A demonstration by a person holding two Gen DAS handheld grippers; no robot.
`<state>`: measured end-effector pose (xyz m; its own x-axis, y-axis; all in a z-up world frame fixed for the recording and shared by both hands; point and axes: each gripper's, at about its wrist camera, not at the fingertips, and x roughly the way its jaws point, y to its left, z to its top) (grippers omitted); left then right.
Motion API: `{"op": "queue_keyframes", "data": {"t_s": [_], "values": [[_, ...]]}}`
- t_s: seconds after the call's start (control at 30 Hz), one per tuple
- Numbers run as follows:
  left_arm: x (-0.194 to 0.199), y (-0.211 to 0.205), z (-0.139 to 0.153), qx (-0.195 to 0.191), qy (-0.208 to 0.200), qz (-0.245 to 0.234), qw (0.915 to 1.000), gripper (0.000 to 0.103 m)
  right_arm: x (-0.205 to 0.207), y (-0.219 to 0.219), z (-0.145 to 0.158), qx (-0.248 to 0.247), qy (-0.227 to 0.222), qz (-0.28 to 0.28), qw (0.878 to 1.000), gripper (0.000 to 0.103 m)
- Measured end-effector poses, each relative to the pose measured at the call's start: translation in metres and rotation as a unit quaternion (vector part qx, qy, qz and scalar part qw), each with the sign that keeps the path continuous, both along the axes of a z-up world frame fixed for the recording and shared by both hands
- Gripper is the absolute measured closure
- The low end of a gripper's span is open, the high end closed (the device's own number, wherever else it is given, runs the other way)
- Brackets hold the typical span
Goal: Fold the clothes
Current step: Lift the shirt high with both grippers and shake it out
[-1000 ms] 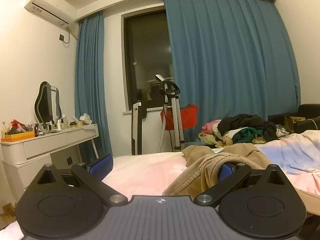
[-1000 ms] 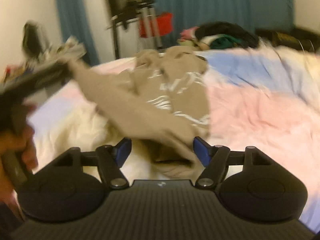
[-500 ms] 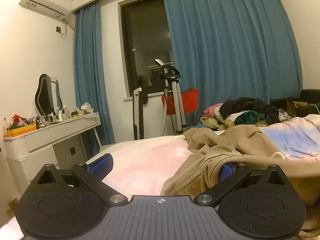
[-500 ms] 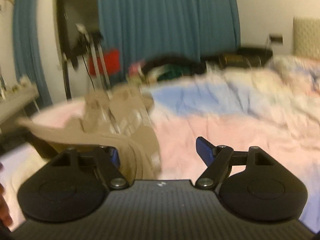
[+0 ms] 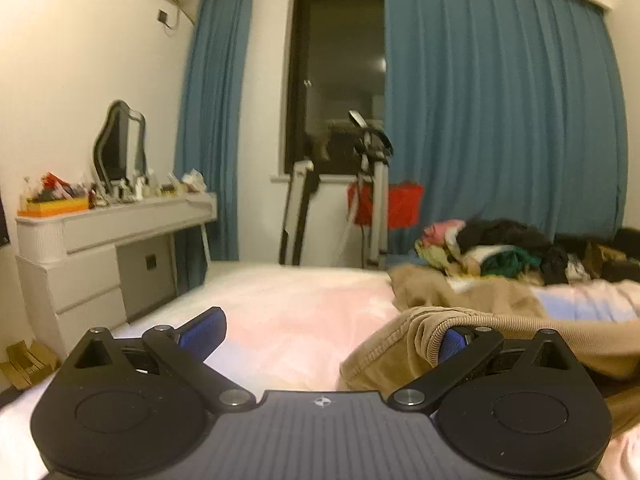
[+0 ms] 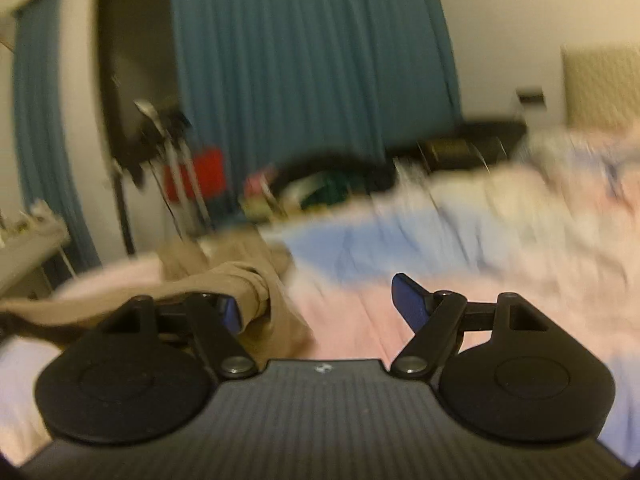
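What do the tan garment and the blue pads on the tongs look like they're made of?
The tan garment looks like soft knit cotton or fleece, matte; its ribbed hem draped over the left tongs' right finger suggests a sweatshirt or sweatpants. The blue pads look like textured rubber, judging by a fine dotted grip pattern, on matte black, probably plastic, fingers.

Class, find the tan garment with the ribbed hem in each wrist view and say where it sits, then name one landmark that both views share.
Left wrist view: the tan garment with the ribbed hem lies lower right on the bed, draped over the right blue pad of the open left tongs.
Right wrist view: it lies lower left, against the left pad of the open right tongs.
Shared landmark: red bag by the tripod.
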<state>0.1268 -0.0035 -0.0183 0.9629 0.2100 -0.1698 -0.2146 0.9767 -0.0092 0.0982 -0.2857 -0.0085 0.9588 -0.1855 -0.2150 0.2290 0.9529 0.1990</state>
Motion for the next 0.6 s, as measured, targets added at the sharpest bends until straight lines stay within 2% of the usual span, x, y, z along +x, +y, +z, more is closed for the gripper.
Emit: {"op": "queue_keyframes", "data": {"t_s": [0.07,0.17,0.37,0.47,0.6], "values": [[-0.009,0.01,0.029,-0.005,-0.037,0.009,0.9993,0.0,-0.002,0.007,0.039,-0.017,-0.035,0.013,0.999,0.028],[-0.024,0.024,0.089,-0.011,-0.09,0.015,0.9957,0.0,-0.008,0.014,0.105,-0.036,-0.087,0.03,0.995,0.028],[-0.069,0.045,0.229,0.004,-0.193,0.003,0.9811,0.0,-0.048,0.014,0.235,-0.052,-0.172,0.052,0.982,0.028],[-0.102,0.054,0.295,0.008,-0.229,-0.014,0.9733,0.0,-0.078,0.009,0.292,-0.048,-0.211,0.063,0.974,0.028],[-0.146,0.062,0.372,0.006,-0.252,-0.041,0.9667,0.0,-0.119,0.0,0.354,-0.052,-0.249,0.074,0.964,0.027]]}}
